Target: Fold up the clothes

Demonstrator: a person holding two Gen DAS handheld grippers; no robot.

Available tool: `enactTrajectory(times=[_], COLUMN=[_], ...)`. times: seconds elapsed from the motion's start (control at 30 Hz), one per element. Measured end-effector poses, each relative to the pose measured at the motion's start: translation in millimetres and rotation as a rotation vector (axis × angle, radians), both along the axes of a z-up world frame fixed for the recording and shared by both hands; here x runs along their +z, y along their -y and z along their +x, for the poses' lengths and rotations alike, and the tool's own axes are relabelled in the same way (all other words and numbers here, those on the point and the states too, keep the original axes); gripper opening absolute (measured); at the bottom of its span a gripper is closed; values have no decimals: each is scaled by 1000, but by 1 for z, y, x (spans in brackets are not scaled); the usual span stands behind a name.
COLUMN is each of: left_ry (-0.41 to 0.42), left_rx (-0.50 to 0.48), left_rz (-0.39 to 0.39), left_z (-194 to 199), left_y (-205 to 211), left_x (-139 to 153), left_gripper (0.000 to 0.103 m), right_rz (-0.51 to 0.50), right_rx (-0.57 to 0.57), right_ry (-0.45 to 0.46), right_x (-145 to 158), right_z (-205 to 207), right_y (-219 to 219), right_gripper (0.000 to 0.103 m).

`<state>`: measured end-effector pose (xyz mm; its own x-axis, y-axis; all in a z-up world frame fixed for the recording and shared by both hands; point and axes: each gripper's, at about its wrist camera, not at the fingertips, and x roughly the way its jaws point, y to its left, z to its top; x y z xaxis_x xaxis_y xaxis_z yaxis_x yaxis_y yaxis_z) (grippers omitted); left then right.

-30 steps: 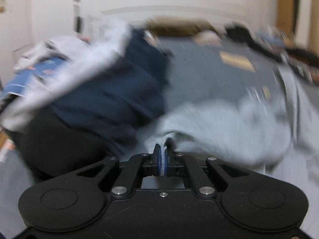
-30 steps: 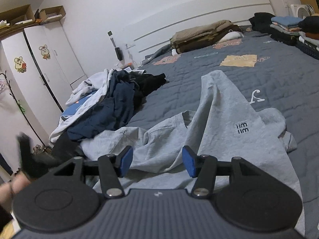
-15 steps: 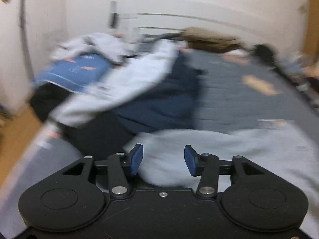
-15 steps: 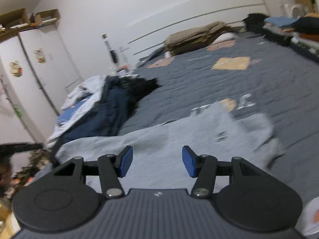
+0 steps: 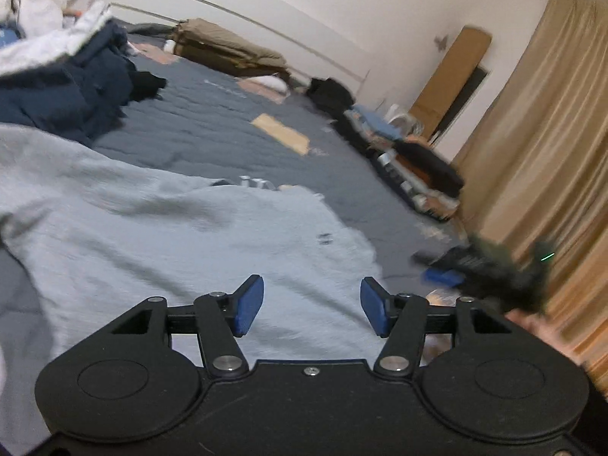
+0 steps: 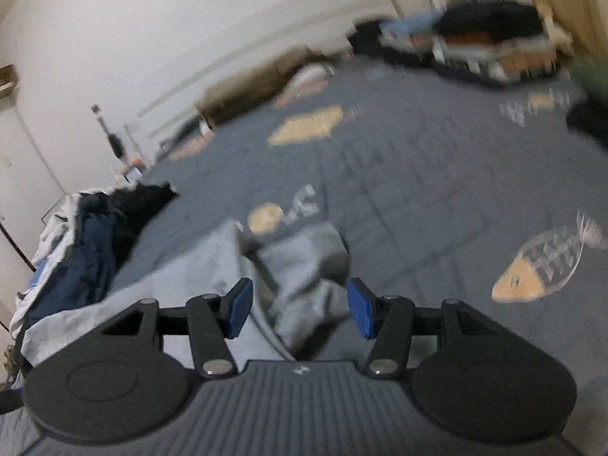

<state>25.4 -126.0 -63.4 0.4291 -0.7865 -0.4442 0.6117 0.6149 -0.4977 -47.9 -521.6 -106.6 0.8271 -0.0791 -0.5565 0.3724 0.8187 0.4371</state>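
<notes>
A light grey sweatshirt (image 5: 182, 235) lies spread on the dark blue-grey bedspread (image 5: 212, 133). My left gripper (image 5: 311, 306) hovers over its near part, jaws opening, blue pads apart with no cloth pinched between them. In the right wrist view the sweatshirt's bunched sleeve end (image 6: 304, 266) lies just beyond my right gripper (image 6: 295, 307), which stands open above it and grips nothing. The right gripper also appears as a blurred dark shape (image 5: 490, 269) at the right of the left wrist view.
A heap of navy, black and white clothes (image 5: 64, 79) (image 6: 87, 243) sits at the bed's left. Brown folded bedding (image 5: 228, 53) lies by the headboard. Stacked clothes (image 5: 414, 155) line the bed's right side, near tan curtains (image 5: 543, 174).
My left gripper let go of the grey cloth, its jaws went from shut to open, and it swung right. My right gripper moved right toward the sleeve end; the sweatshirt now lies flatter.
</notes>
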Motion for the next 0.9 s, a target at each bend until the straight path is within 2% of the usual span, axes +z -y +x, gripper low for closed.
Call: enactTrajectory(times=[0.13, 0.23, 0.33, 0.47, 0.5, 0.53, 0.57, 0.6, 0.7, 0.8, 0.9], left_ry=[-57, -72, -70, -63, -62, -61, -58, -61, -70, -64, -68], left_rx=[-13, 13, 16, 12, 9, 7, 10, 11, 20, 17, 14], left_rz=[-28, -15, -20, -3, 1, 6, 14, 15, 15, 10, 2], left_z=[5, 9, 13, 13, 14, 14, 15, 16, 19, 21, 23], left_y=[-1, 1, 1, 4, 4, 4, 5, 4, 2, 0, -1], left_x=[-17, -23, -22, -23, -24, -25, -25, -26, -28, -27, -26], left_gripper=[58, 58, 58, 58, 58, 58, 58, 58, 58, 58, 58], right_rz=[138, 332, 463, 565, 573, 578, 581, 569, 525, 386, 184], right_rx=[-59, -120, -174, -184, -176, -164, -159, -174, -219, -271, -321], right_ry=[-20, 11, 51, 89, 87, 90, 96, 105, 136, 213, 291], right_x=[-37, -63, -80, -95, -96, -96, -95, -90, -72, -26, 21], right_z=[4, 7, 10, 22, 26, 30, 32, 31, 28, 9, -15], right_y=[20, 38, 47, 46, 45, 43, 42, 41, 41, 42, 35], right_gripper=[54, 54, 54, 53, 47, 41, 20, 5, 3, 2, 2])
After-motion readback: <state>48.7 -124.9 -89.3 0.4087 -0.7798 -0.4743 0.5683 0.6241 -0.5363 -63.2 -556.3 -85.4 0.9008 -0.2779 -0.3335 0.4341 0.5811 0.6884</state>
